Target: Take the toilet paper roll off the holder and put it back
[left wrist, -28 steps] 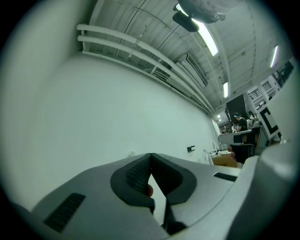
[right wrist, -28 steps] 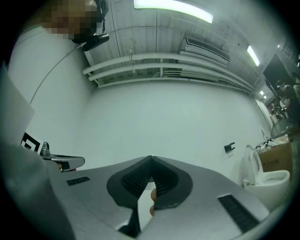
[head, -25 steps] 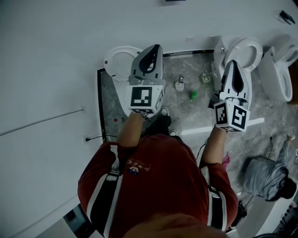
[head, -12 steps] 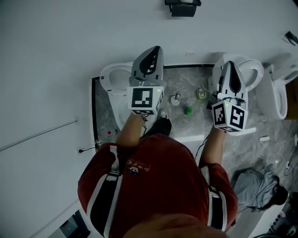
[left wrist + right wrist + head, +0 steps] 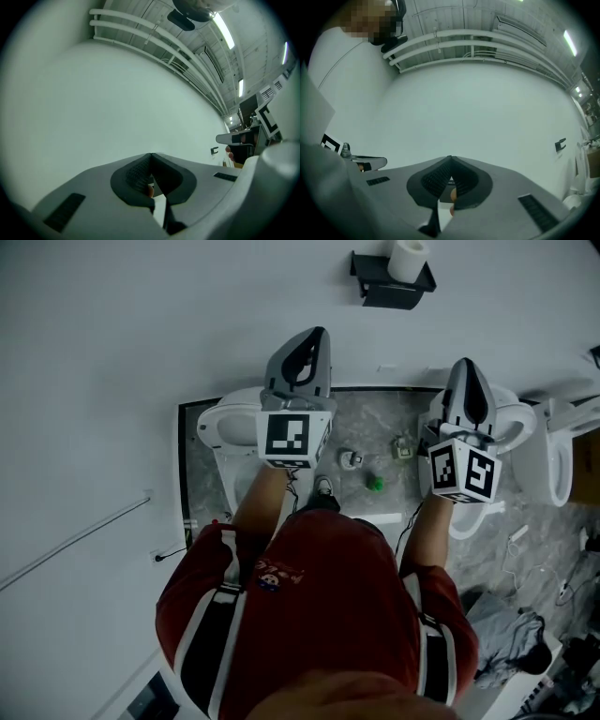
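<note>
On wall holder (image 5: pixel 392 292): toilet paper roll (image 5: pixel 408 257); left gripper (image 5: pixel 314 334), right gripper (image 5: pixel 466 363) closed.

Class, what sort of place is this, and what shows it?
Probably a mock bathroom set: several white toilets stand side by side, and a toilet paper roll sits on a black wall holder.

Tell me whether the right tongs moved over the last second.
Yes: the right tongs edged forward over the toilet, toward the holder.
</note>
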`<state>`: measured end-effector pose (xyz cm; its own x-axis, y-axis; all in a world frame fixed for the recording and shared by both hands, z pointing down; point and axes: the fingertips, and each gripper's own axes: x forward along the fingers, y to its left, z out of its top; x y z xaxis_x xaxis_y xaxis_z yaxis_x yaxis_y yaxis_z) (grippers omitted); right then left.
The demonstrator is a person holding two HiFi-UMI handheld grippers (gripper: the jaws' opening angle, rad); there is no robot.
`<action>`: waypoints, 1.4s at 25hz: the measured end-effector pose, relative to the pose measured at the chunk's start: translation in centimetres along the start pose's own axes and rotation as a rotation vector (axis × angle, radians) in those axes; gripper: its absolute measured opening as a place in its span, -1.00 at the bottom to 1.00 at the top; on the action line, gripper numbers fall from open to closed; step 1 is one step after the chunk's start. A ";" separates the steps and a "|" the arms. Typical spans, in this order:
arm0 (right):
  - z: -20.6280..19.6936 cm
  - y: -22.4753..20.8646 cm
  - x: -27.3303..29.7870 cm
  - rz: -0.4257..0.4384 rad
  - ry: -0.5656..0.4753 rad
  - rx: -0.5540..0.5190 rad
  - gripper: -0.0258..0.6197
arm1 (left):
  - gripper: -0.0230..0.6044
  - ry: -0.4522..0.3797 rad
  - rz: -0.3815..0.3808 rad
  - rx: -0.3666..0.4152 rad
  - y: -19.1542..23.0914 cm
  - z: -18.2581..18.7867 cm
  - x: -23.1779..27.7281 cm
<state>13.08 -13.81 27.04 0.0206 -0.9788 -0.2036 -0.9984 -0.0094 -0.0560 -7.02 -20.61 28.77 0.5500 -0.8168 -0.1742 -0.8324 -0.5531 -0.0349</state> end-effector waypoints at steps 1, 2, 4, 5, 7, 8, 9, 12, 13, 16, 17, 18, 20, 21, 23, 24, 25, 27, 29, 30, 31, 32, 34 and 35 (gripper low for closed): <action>-0.1 0.0 0.8 0.000 0.004 -0.001 -0.90 | -0.87 0.001 -0.002 -0.002 0.3 -0.1 0.6; -0.2 0.0 1.5 -0.002 0.009 -0.001 -0.90 | -0.87 0.001 -0.003 -0.003 0.6 -0.3 1.3; -0.6 -0.1 2.9 0.002 0.018 -0.001 -0.90 | -0.87 0.001 -0.003 -0.003 1.1 -0.7 2.3; -0.9 -0.2 3.6 0.007 0.020 0.000 -0.90 | -0.87 0.003 -0.001 -0.003 1.2 -1.0 2.8; -1.1 -0.5 4.7 0.019 0.020 0.002 -0.90 | -0.87 0.008 0.003 -0.002 1.2 -1.3 3.7; -1.1 -0.7 5.2 0.025 0.018 0.005 -0.90 | -0.87 0.007 0.007 0.001 1.1 -1.3 4.1; -1.1 -0.9 5.7 0.033 0.015 0.008 -0.90 | -0.87 0.005 0.012 0.005 1.0 -1.2 4.5; -1.3 -1.7 7.2 0.069 0.009 0.018 -0.90 | -0.87 0.004 0.038 0.013 0.5 -1.1 5.5; -1.5 -2.0 7.7 0.083 0.009 0.021 -0.90 | -0.87 0.005 0.049 0.015 0.3 -1.1 5.9; -1.6 -3.4 8.9 0.119 0.007 0.028 -0.90 | -0.87 0.005 0.084 0.028 -0.6 -1.0 7.1; -1.7 -4.0 9.2 0.130 0.006 0.031 -0.90 | -0.87 0.007 0.096 0.034 -1.0 -1.1 7.6; -1.7 -4.5 9.6 0.141 0.006 0.034 -0.90 | -0.87 0.009 0.107 0.041 -1.3 -1.1 8.0; -1.9 -5.6 10.0 0.162 0.009 0.043 -0.90 | -0.87 0.015 0.130 0.053 -2.0 -1.1 8.6; -2.1 -6.2 10.2 0.172 0.011 0.050 -0.90 | -0.87 0.018 0.141 0.057 -2.4 -1.1 8.8; -2.5 -7.1 10.7 0.191 0.015 0.064 -0.89 | -0.87 0.024 0.164 0.064 -3.0 -1.3 9.1; -2.7 -7.4 10.9 0.200 0.018 0.069 -0.89 | -0.87 0.029 0.175 0.067 -3.2 -1.4 9.2; -2.9 -7.7 11.1 0.208 0.020 0.074 -0.89 | -0.87 0.033 0.185 0.070 -3.3 -1.5 9.2; -3.3 -7.9 11.5 0.223 0.024 0.082 -0.89 | -0.87 0.041 0.200 0.077 -3.5 -1.7 9.3; -3.6 -7.8 12.2 0.238 0.026 0.087 -0.89 | -0.87 0.046 0.209 0.081 -3.4 -1.9 9.6; -3.7 -7.6 12.5 0.245 0.027 0.087 -0.89 | -0.87 0.047 0.212 0.082 -3.2 -2.0 9.8; -3.8 -7.5 13.0 0.250 0.027 0.086 -0.89 | -0.87 0.048 0.215 0.082 -3.0 -2.1 10.0; -3.9 -7.3 13.4 0.256 0.028 0.085 -0.88 | -0.87 0.047 0.216 0.082 -2.8 -2.2 10.3; -4.2 -6.8 14.5 0.269 0.030 0.083 -0.79 | -0.87 0.046 0.214 0.081 -2.1 -2.6 10.8; -4.4 -6.5 15.1 0.275 0.032 0.084 -0.70 | -0.87 0.046 0.212 0.079 -1.7 -2.8 11.2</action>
<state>19.66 -29.39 28.66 -0.2537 -0.9482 -0.1912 -0.9583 0.2733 -0.0838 0.73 -29.26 29.62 0.3633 -0.9209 -0.1413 -0.9314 -0.3552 -0.0796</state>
